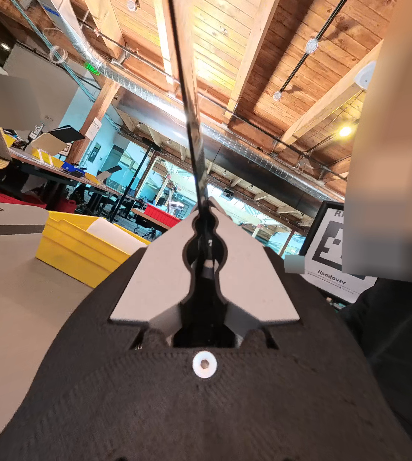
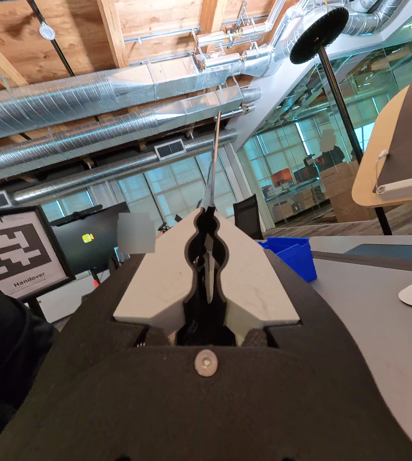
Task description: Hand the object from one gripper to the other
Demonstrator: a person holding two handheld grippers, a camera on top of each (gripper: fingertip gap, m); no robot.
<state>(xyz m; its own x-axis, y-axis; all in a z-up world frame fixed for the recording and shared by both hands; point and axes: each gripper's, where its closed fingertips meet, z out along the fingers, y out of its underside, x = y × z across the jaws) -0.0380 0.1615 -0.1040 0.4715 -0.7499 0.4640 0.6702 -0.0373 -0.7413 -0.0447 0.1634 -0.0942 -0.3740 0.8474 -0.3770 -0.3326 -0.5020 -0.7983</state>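
Between the pale fingers of the left tongs (image 1: 206, 207), pressed nearly together, a thin dark object (image 1: 192, 124) is pinched edge-on and rises steeply past the top of the left wrist view, so its far end is hidden. Low on the left sit a yellow bin (image 1: 75, 249) on the grey worktop (image 1: 13, 299); a framed marker board (image 1: 324, 239) and a person's dark sleeve (image 1: 399, 361) crowd the right. Open room lies up and ahead, toward the ceiling beams. From the right wrist view, the right tongs (image 2: 206, 212) are likewise squeezed shut, on a slim metal object (image 2: 214, 162) with a dark base, whose tip ends against the silver ducts. A blue bin (image 2: 292, 257) stands just right of the fingers on the worktop (image 2: 374, 324), a raised tan board (image 2: 374, 162) overhangs farther right, and another marker board (image 2: 18, 249) stands at the left. Neither view shows the other tongs, and I cannot tell whether both hold one thing or two. The risk, as I judge it: a long thin piece held only at its base can pivot or slip in the grip if one side lets go before the other is firm, or if the two pull in different directions. A sweep sideways could also strike the boards or the overhang; upward is the free way.
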